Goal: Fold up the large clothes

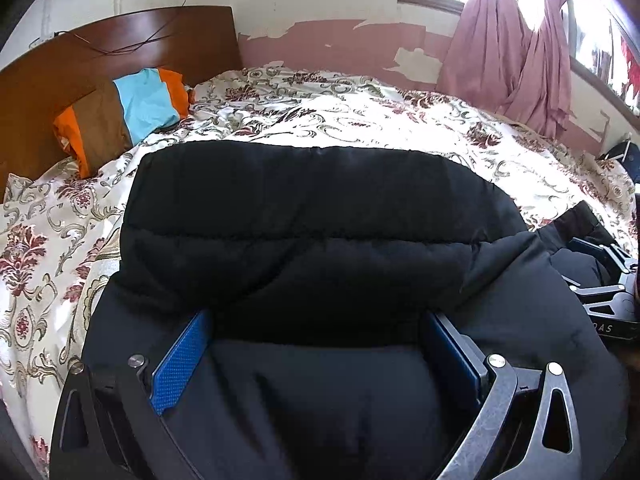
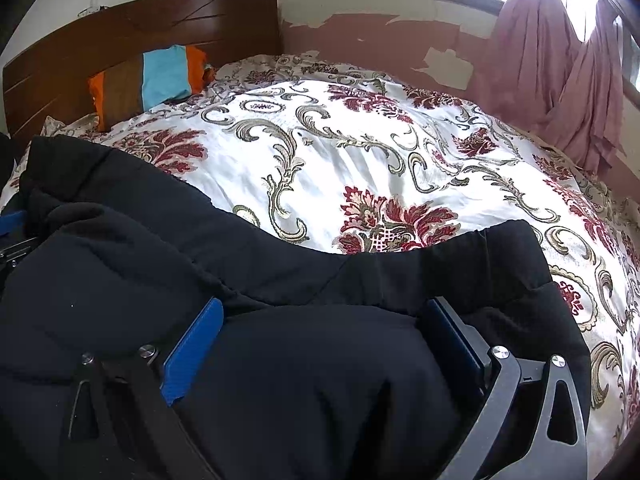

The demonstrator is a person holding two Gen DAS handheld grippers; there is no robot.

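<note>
the bed [image 2: 360, 168] fills both views, its floral cover white with red blooms and grey scrolls, running up to the wooden headboard [image 2: 120, 28] in the upper left of the frame. across the lower half of each frame lies the black padded jacket [image 1: 312, 208], bulky and quilted, spread on the cover; in the right wrist view it sweeps from the left edge to lower right. pink curtains [image 1: 512, 52] hang at the upper right by the bright window. against the headboard leans a striped pillow [image 1: 128, 116], orange, brown and light blue. the left tool [image 1: 316, 356] sits at the bottom of its frame, blue pads wide apart with jacket fabric bunched between them, not clamped. the right tool [image 2: 320, 348] reads the same: spread wide, black fabric mounded between its blue pads.
</note>
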